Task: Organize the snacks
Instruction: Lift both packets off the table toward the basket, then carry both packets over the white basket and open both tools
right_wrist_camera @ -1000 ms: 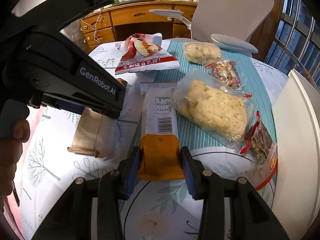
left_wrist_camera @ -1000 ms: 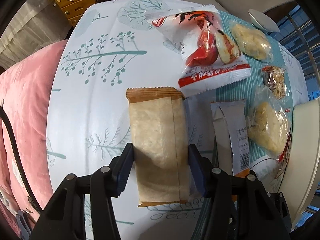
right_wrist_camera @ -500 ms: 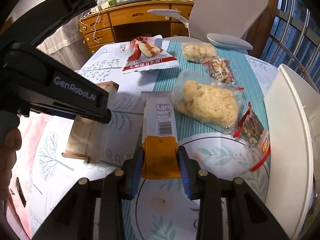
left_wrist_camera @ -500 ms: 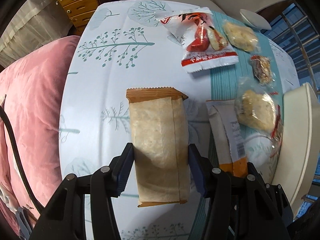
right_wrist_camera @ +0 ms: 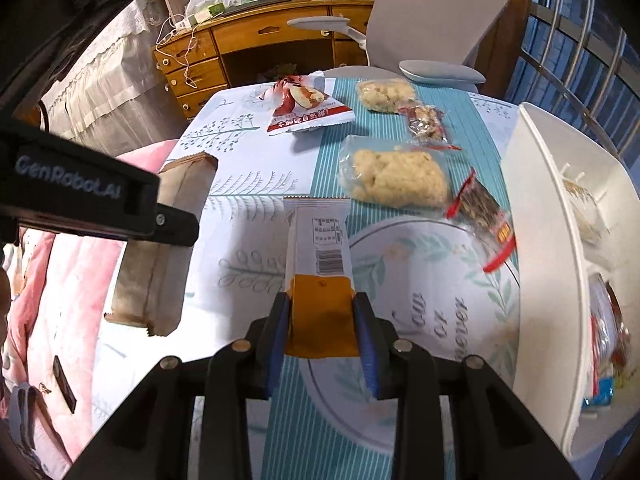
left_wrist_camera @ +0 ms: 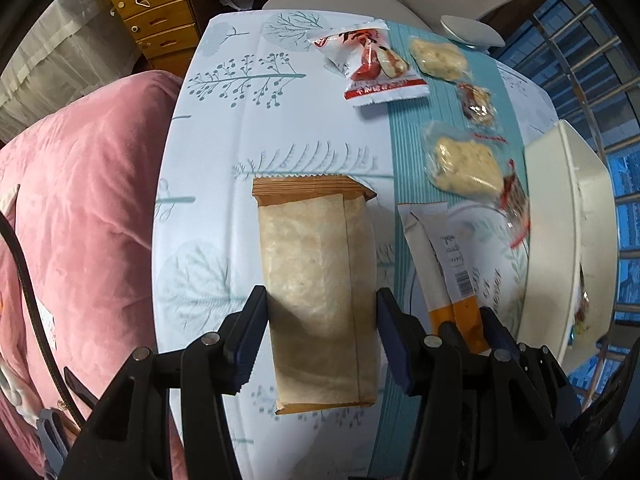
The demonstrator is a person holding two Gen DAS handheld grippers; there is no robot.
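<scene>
My left gripper [left_wrist_camera: 318, 316] is shut on a tan paper-wrapped snack pack [left_wrist_camera: 316, 280] with a brown crimped end, held above the table; it also shows in the right wrist view [right_wrist_camera: 160, 248]. My right gripper [right_wrist_camera: 322, 320] is shut on the orange end of a white-and-orange bar wrapper [right_wrist_camera: 320, 256], seen too in the left wrist view [left_wrist_camera: 444, 264]. On the table lie a red-and-white snack bag [right_wrist_camera: 306, 110], two clear bags of pale puffed snacks [right_wrist_camera: 394, 178] [right_wrist_camera: 384, 94] and small nut packets [right_wrist_camera: 426, 122].
A white compartment tray [right_wrist_camera: 548, 248] with some snacks in it stands at the right. A pink cushion [left_wrist_camera: 80, 208] lies left of the table. A white chair [right_wrist_camera: 436, 20] and a wooden desk [right_wrist_camera: 248, 40] stand behind.
Both grippers have risen and pulled back with their packs held; the table snacks look smaller and farther, and the white tray has come more into view.
</scene>
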